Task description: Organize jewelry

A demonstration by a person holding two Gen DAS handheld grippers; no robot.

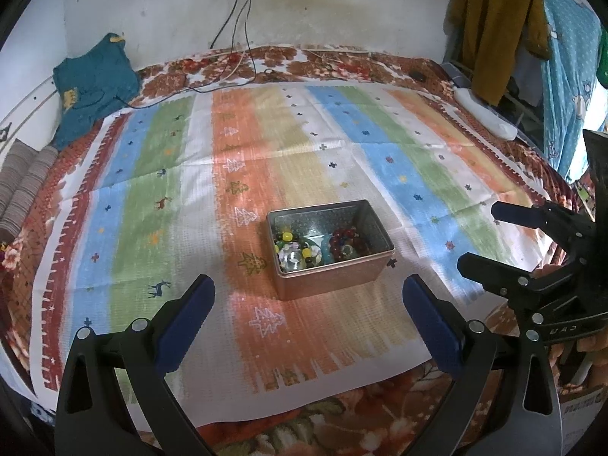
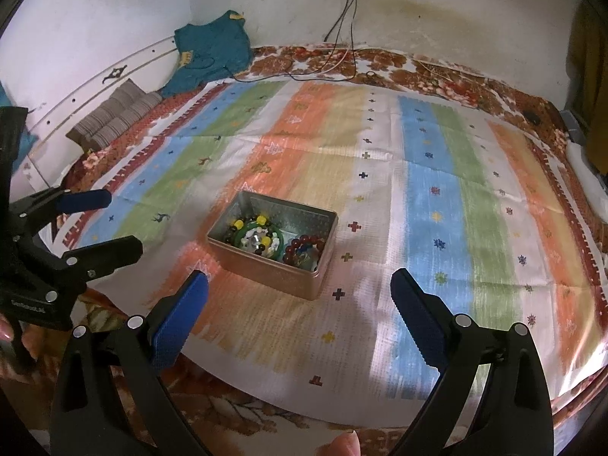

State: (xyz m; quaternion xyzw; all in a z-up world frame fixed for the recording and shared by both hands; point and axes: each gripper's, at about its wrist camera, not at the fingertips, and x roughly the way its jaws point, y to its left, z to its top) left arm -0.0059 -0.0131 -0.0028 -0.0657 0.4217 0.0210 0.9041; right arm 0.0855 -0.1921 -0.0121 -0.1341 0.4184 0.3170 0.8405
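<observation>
Metal tin (image 1: 330,250), frame centre: beaded bracelets (image 1: 317,247) gathered inside, apparently for containment | left gripper (image 1: 307,296): released, empty | right gripper (image 2: 300,292): released, empty

An open rectangular metal tin (image 1: 330,250) sits ahead of the left tongs (image 1: 308,306), between the lines of their spread fingers, and ahead and slightly left of the right tongs (image 2: 300,306). Inside lie beaded bracelets: a yellow, black and green one (image 2: 255,236) around small pale pieces, a dark red one (image 2: 304,249), and a turquoise piece (image 1: 326,249) between them.
</observation>
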